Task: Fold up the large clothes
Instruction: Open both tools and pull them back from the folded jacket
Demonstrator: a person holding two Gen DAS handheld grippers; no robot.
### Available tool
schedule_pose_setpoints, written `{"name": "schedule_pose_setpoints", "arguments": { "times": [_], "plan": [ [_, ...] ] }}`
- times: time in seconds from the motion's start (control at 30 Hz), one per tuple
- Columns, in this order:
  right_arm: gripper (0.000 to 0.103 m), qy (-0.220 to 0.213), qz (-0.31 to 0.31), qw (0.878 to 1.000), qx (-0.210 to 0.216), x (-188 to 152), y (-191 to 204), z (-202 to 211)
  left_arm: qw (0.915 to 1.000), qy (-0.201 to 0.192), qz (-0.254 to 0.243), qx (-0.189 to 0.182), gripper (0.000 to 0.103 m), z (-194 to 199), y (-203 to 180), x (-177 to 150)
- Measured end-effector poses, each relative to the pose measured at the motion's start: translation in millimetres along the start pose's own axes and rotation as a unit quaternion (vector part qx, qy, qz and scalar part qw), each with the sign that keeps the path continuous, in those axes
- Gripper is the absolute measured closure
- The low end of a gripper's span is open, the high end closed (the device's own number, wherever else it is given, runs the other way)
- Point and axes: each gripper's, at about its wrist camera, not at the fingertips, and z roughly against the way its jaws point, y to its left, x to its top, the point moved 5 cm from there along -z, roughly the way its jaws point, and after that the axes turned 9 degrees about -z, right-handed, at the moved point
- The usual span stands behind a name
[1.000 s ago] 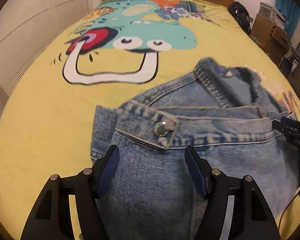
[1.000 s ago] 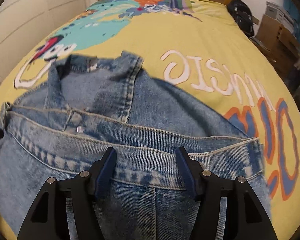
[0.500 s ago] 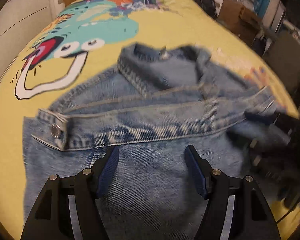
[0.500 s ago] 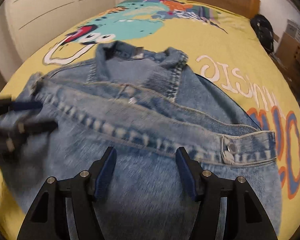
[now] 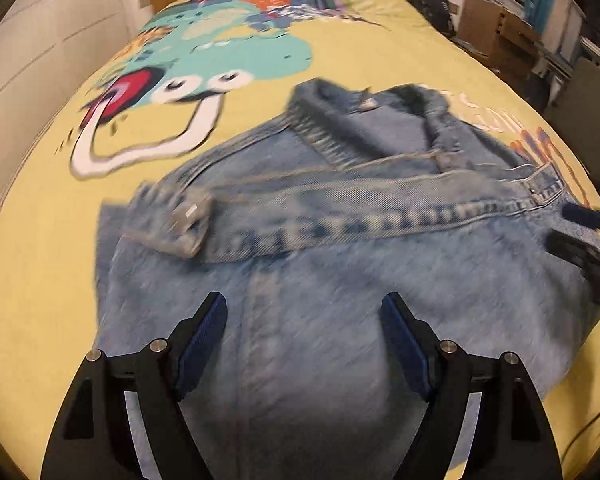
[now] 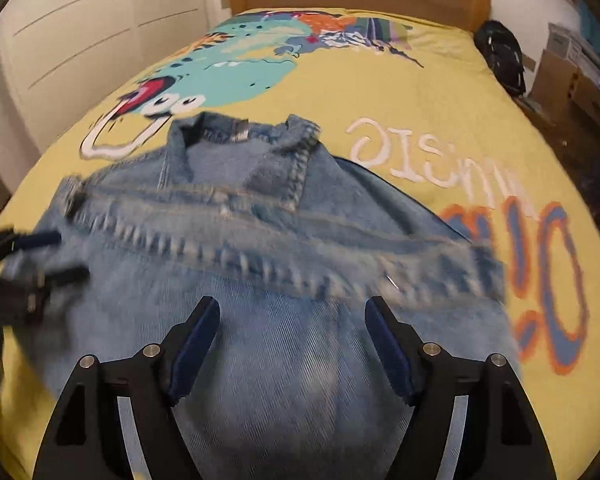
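A blue denim jacket [image 5: 340, 264] lies folded across the yellow bedspread [image 5: 40, 240], collar toward the headboard. Above it, the left tongs [image 5: 304, 332] and right tongs [image 6: 292, 330] are both spreading wider, gripping nothing.

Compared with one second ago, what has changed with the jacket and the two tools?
Both tools have pulled back from the folded hem band: the left tool and right tool now hover over plain denim, jaws opening with nothing gripped. More of the denim jacket shows in each view. The jacket stays folded on the yellow bedspread, collar toward the headboard.
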Motion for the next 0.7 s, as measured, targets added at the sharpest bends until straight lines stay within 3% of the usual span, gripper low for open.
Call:
{"name": "schedule_pose_setpoints", "arguments": {
  "times": [0.07,0.17,0.23,0.33,0.5,0.57,0.7],
  "plan": [
    [0.027,0.007,0.006,1.0,-0.009,-18,-11,11,0.9999,0.006,0.007,0.01,0.026,1,10,-12],
    [0.027,0.029,-0.002,0.999,-0.028,-47,-39,15,0.9997,0.013,0.017,0.014,0.015,2,22,-25],
    [0.026,0.038,-0.034,0.999,-0.016,-58,-59,19,0.9992,0.016,0.037,0.002,0.015,8,29,-28],
    [0.026,0.032,-0.049,0.997,-0.048,-63,-77,35,0.9993,0.004,0.026,0.027,0.016,28,30,-30],
    [0.026,0.013,-0.037,0.999,-0.032,-68,-62,57,0.999,-0.013,0.042,0.004,0.016,46,23,-54],
    [0.026,0.026,-0.033,0.999,-0.032,-76,-58,52,0.9987,0.008,0.05,-0.002,0.016,36,23,-68],
    [0.026,0.045,-0.054,0.996,-0.051,-87,-67,46,0.9983,-0.002,0.059,0.0,0.016,49,25,-76]
  ]
}}
